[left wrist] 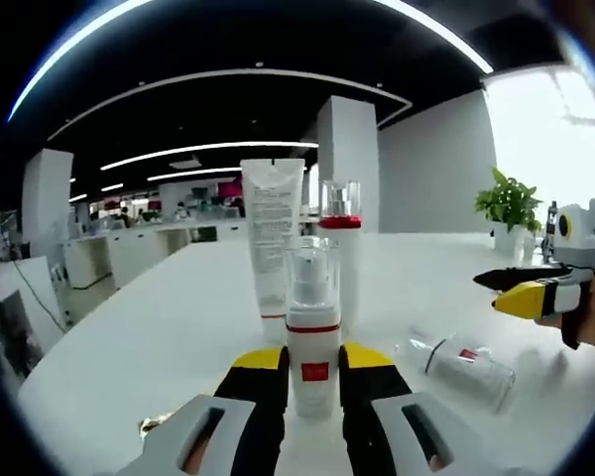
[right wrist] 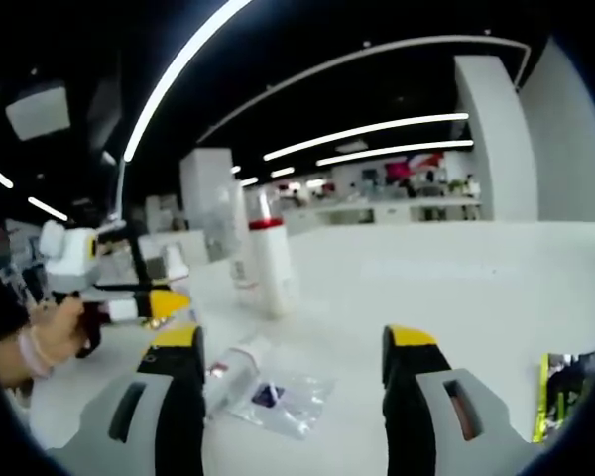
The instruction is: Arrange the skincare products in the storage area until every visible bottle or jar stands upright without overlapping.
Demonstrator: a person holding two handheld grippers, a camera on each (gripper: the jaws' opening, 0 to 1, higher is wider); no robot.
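Left gripper view: a pump bottle point(left wrist: 313, 332) with a clear cap and red band stands upright on the white counter point(left wrist: 159, 337), held between the jaws of the left gripper point(left wrist: 313, 382), which are closed against its sides. Just behind the pump bottle stand a white tube point(left wrist: 272, 233) and a red-collared bottle point(left wrist: 341, 248), both upright. To the right of the pump bottle, a clear bottle point(left wrist: 466, 365) lies on its side. Beyond that, the right gripper point(left wrist: 521, 290) appears with its jaws nearly together and apparently empty, though in the right gripper view its jaws point(right wrist: 297, 372) stand wide apart, holding nothing. Judged step: set the pump bottle upright clear of the standing pair. To do it well, settle the base flat, open the jaws evenly, and withdraw straight back so the bottle is not tipped.
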